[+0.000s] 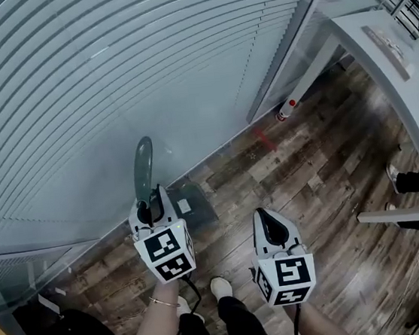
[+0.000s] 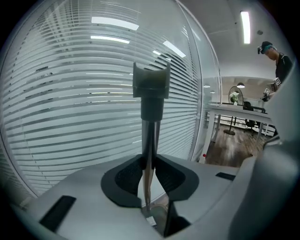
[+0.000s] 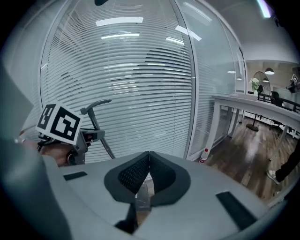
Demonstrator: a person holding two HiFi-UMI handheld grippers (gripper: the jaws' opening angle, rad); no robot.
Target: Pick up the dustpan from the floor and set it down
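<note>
**Head view.** We find the dustpan [image 1: 196, 202] low beside the blinds [image 1: 106, 62], its pan near the floor [image 1: 308, 166]; contact cannot be determined. The left gripper [image 1: 150, 205] grips its upright shaft. The right gripper [image 1: 271, 225] hangs alongside. A white label [image 1: 184, 205] on the pan is illegible.

**Left gripper view.** The jaws pinch the slim metal shaft [image 2: 149, 140]. We judge it light, stiff and slippery, so grip below the plastic top.

**Right gripper view.** The jaws are pressed together and empty.

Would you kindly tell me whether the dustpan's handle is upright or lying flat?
Roughly upright: the handle rises between the pads of the left claw, shut on it.
</note>
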